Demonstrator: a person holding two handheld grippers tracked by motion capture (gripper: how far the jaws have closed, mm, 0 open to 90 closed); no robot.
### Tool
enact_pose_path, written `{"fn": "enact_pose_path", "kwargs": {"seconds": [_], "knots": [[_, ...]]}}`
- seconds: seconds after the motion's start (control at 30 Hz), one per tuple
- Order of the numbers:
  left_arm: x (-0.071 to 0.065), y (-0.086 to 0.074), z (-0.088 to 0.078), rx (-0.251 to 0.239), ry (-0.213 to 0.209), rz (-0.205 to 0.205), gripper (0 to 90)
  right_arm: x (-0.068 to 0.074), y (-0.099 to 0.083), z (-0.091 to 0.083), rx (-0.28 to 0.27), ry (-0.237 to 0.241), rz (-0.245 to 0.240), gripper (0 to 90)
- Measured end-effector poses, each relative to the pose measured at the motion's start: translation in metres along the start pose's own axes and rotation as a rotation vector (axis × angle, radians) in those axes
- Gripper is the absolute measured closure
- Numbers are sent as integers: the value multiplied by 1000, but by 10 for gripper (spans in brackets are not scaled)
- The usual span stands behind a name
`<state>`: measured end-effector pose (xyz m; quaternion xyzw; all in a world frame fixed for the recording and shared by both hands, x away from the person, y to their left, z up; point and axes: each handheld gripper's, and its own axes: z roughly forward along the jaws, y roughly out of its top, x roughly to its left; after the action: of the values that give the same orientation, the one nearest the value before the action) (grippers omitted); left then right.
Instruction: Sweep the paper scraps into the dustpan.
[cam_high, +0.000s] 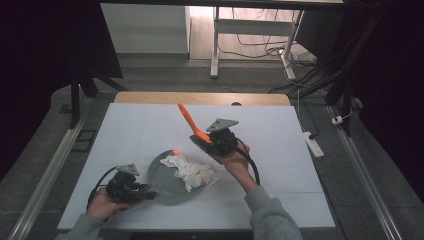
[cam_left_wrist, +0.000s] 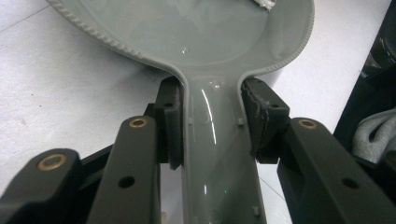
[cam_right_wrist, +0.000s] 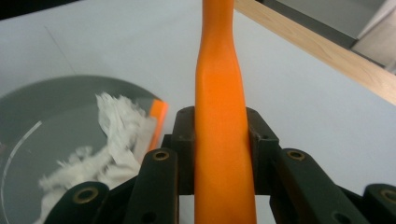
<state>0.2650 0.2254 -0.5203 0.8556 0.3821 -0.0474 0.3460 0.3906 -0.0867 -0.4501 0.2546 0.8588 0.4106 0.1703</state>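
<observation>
Bench (cam_high: 150, 130), white and flat, wood strip along its far edge, carries everything. Grey plastic dustpan (cam_high: 167, 177) with a ribbed rim lies flat near my edge of it, handle toward my left hand. White crumpled tissue paper (cam_high: 190, 170) is heaped in the pan, with an orange scrap (cam_right_wrist: 159, 112) lying at the heap's edge. My left tongs (cam_left_wrist: 212, 123) are clamped on the dustpan handle, pads pressing both sides. My right tongs (cam_right_wrist: 219, 140) are clamped on the orange plastic brush handle (cam_right_wrist: 219, 116), held above the bench just beyond the pan, handle slanting up and away.
</observation>
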Motion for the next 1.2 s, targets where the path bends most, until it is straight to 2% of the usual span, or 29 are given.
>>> {"fn": "enact_pose_path", "kwargs": {"seconds": [0.3, 0.5, 0.6, 0.9, 1.2], "knots": [[-1, -1, -1, 2, 0, 3, 613, -6, -31, -31, 3, -71, 69, 702], [-2, -2, -2, 2, -3, 2, 613, -9, -44, -41, 44, -108, 96, 702], [-2, -2, -2, 3, -2, 3, 613, -9, -46, -41, 68, -128, 82, 702], [-4, -4, -2, 3, -12, 6, 613, -5, -54, -35, 91, -123, 94, 702], [-6, -5, -3, 9, -16, 8, 612, 0, -55, -28, 116, -123, 111, 702]]}}
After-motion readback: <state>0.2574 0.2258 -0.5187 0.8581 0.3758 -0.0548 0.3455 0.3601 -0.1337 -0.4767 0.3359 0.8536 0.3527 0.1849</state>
